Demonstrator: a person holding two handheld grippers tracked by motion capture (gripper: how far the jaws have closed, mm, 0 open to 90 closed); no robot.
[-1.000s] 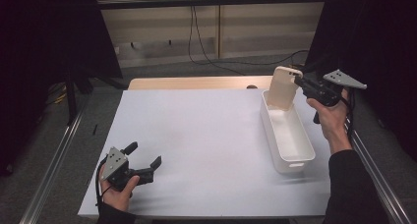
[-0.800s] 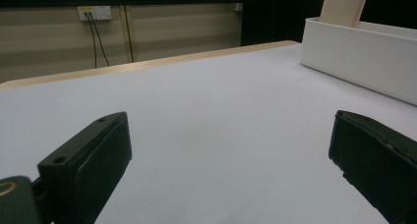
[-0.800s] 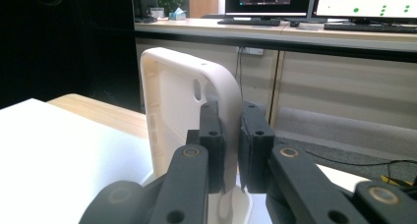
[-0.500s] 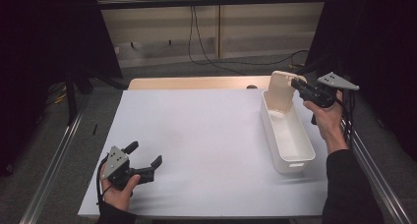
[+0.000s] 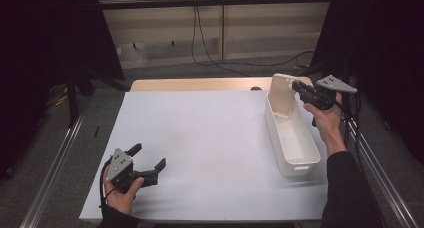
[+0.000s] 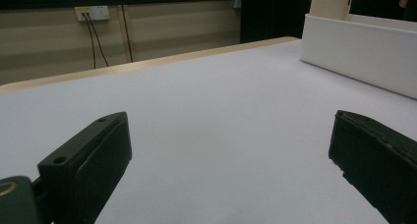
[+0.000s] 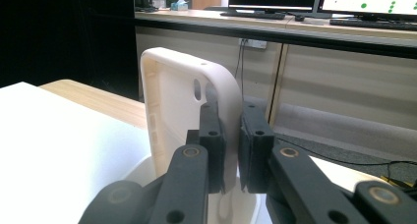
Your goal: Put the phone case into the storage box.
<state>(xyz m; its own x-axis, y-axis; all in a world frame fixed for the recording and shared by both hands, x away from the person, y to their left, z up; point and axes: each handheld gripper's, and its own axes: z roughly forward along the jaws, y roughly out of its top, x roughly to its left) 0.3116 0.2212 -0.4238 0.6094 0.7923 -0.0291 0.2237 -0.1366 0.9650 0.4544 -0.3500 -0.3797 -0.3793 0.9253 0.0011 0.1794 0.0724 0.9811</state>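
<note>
Item: your right gripper [image 5: 300, 86] – jaws clamped on edge of cream lid [image 5: 281, 94], one pad each side of its wall; lid upright over far end of white bin [image 5: 295, 149].
Item: white bin – long, open, near right edge of white table sheet [image 5: 210, 138].
Item: your left gripper [image 5: 148, 164] – jaws spread wide, nothing between them, low over sheet at near left corner, well apart from bin.

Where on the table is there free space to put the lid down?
The white sheet is bare between the left claw and the white box. It is crowded only at the right edge, where the right claw holds the lid.
</note>
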